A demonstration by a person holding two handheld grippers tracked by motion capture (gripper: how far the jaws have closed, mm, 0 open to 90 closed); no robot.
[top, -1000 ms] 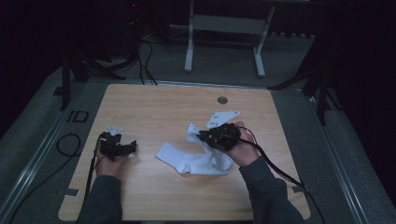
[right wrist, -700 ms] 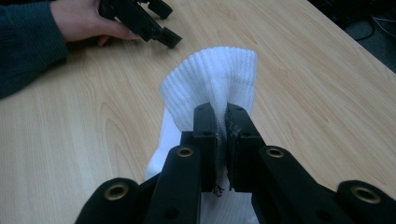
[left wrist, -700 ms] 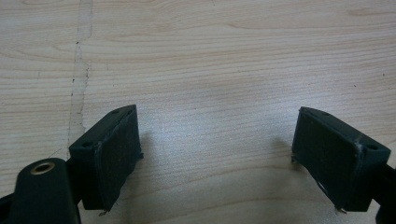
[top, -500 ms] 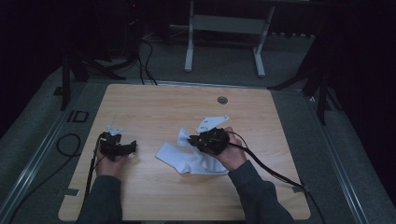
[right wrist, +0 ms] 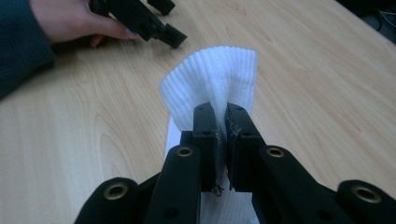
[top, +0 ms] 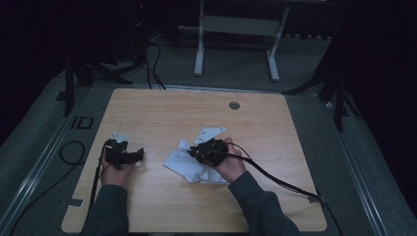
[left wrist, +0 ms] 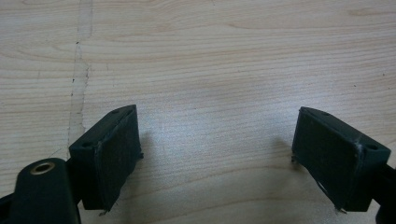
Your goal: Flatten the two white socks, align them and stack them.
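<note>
In the right gripper view a white sock [right wrist: 212, 79] is clamped by the right gripper [right wrist: 222, 126]; mid-frame in the high view the pinch is hidden; the left gripper [left wrist: 215, 149] is held apart over bare table [left wrist: 210, 56].

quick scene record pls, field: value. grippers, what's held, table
surface: wooden table
item: white sock, ribbed cuff end
right gripper: shut on the sock, cloth pinched between its jaws, cuff fanning out past the tips
left gripper: open, jaws wide apart, bare wood between them
left gripper position: low over the table, to the left of the sock, apart from it
sock on table: bunched under the right hand near the table's middle
</note>
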